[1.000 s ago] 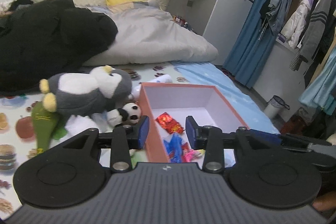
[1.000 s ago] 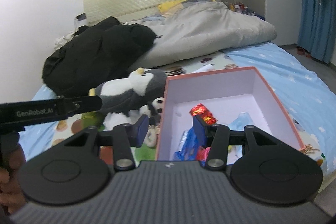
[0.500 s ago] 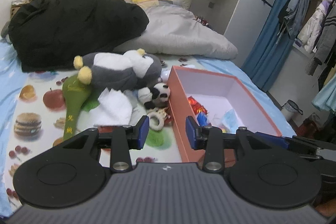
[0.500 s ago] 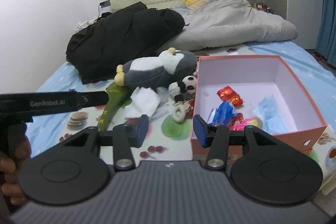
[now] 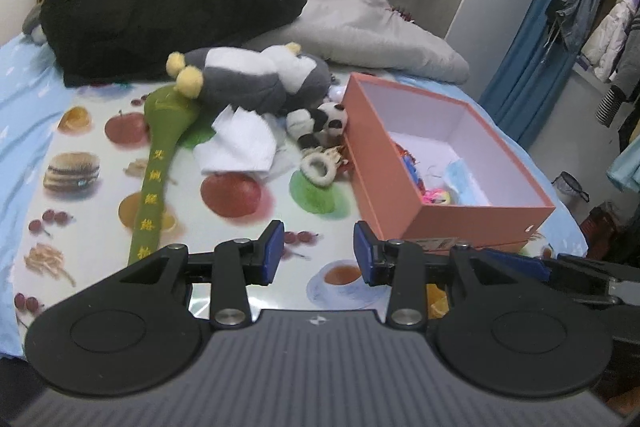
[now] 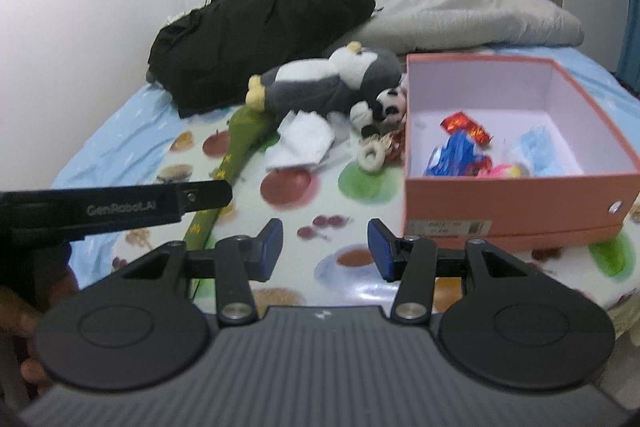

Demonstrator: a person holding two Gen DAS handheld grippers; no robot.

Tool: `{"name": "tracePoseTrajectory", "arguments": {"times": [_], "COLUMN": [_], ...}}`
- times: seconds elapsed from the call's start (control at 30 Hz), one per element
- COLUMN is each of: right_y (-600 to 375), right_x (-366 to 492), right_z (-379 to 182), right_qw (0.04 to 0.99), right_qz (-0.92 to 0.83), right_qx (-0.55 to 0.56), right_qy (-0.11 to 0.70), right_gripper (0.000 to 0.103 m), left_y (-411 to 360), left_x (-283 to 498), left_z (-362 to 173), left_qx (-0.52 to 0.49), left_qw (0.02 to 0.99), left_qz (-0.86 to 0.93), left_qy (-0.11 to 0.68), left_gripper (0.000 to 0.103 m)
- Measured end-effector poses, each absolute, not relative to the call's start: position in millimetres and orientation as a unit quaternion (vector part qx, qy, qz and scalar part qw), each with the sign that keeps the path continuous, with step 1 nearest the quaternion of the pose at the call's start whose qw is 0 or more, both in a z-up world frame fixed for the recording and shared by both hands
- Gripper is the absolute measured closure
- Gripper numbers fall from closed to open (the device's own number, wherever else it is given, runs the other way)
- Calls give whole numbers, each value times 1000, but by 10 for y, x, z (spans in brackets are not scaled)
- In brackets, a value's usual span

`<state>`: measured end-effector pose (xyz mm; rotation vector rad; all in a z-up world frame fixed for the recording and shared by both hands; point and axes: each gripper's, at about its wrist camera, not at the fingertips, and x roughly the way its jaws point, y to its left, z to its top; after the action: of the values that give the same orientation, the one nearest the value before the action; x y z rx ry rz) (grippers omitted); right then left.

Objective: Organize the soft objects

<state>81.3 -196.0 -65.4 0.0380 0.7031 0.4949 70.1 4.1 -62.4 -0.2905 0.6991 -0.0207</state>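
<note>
Both grippers are pulled back and raised versus a second ago: the orange box (image 5: pixel 448 187), then right at the fingers, is now well ahead, and the whole toy pile is in frame. Left gripper (image 5: pixel 319 253) and right gripper (image 6: pixel 325 250) are both spread, nothing held. Soft objects are clustered on the bed's fruit-print mat (image 5: pixel 240 227), just left of the box: grey penguin plush (image 5: pixel 256 77), small panda plush (image 5: pixel 322 121) touching the box wall, white cloth (image 5: pixel 240 141), fuzzy ring (image 5: pixel 318 169), long green plush (image 5: pixel 160 163). Wrappers and a blue mask are already in the box. Risks, as judged: the panda is wedged against the box wall, so a grab there could catch the rim and shift the box; the penguin is bulky for this finger span and could slip; cloth could drag the ring along. Box contents are seen clearly only in the right view; the clothes rack (image 5: pixel 600 7) and the right gripper's own arm appear only in the left view.
</note>
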Motion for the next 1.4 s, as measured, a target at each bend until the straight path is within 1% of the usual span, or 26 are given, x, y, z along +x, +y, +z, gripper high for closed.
{"name": "tracePoseTrajectory", "arguments": {"times": [0.2,0.5,0.57,0.73,0.77,0.97,1.4], "right_y": [-1814,-1545,-1477,-1276,-1233,-1009,-598], "right_x": [900,1265,1381,1667,1731,2145,2881], "right_z": [-763,-945,-972,-1086,-1120,-1361,-1867], "right_qw": [909,902,902,905,905,908,912], "right_qz": [243,251,249,240,239,227,181], "right_qx": [5,-3,-4,-18,-21,-32,-87], "right_qy": [338,352,352,352,353,352,358], "right_gripper": [53,54,54,55,57,62,64], "left_y": [223,541,603,775,817,991,1397], "left_x": [843,1383,1535,1923,2017,2531,3225], "left_z": [-804,-1211,-1312,-1516,-1560,-1776,-2060], "left_qx": [-160,-186,-186,-191,-190,-190,-228], "left_qw": [925,909,905,902,903,903,905], "left_qz": [2,21,23,28,33,30,60], "left_qy": [344,373,381,386,384,384,355], "left_gripper": [59,59,54,53,53,53,53]}}
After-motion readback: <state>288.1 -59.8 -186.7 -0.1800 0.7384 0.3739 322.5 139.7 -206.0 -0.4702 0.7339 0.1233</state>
